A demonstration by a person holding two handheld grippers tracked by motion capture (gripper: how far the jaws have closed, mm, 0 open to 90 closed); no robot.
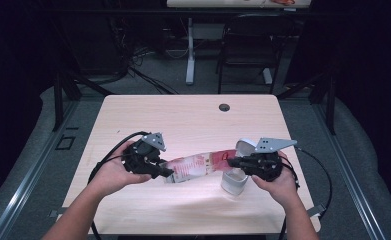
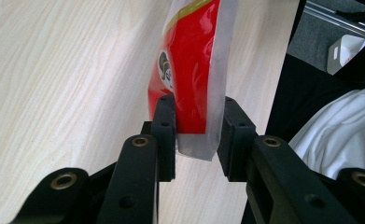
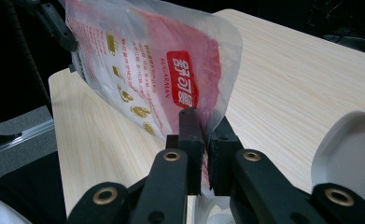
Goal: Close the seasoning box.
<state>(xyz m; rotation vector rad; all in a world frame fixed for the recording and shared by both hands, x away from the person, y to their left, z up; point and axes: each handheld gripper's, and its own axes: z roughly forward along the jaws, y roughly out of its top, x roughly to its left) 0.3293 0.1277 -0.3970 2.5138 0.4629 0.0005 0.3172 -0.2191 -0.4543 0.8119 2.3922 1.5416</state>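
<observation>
- A red and clear pouch [image 1: 199, 166] is held stretched above the worktop [image 1: 183, 115], between the two claws.
- Its one end is pinched tightly by the right claw [image 3: 202, 122].
- Its other end is gripped by the left claw [image 2: 196, 126], the jaws set wider.
- A white container [image 1: 234, 181] is seen under the right claw.

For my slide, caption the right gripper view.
Right tongs pinch a red-and-clear pouch above the table.
</observation>
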